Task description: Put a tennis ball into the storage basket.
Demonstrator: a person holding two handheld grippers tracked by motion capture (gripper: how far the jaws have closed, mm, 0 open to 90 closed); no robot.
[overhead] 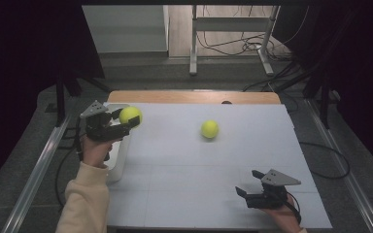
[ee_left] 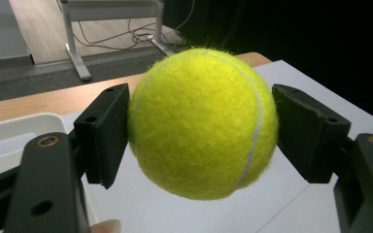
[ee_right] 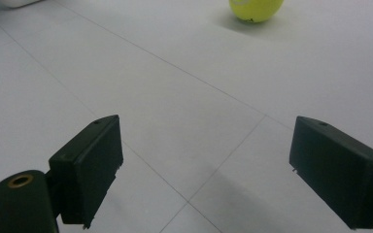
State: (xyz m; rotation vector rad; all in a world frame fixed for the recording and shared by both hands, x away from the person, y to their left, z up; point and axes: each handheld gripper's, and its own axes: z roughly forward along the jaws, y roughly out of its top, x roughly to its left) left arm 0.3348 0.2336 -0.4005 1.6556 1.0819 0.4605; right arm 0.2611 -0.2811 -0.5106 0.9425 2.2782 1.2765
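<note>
Up left, left hand-held gripper [overhead: 126, 124] clamping tennis ball [overhead: 130, 115], right hand-held gripper [overhead: 248, 183] low, jaws wide

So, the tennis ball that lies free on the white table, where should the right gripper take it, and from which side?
Probably across its widest middle. The free tennis ball is round, so any opposite sides suit the pads. The right gripper, jaws wide open and empty, sits nearer the person, so approaching low from that side looks simplest; the table between is bare.
</note>
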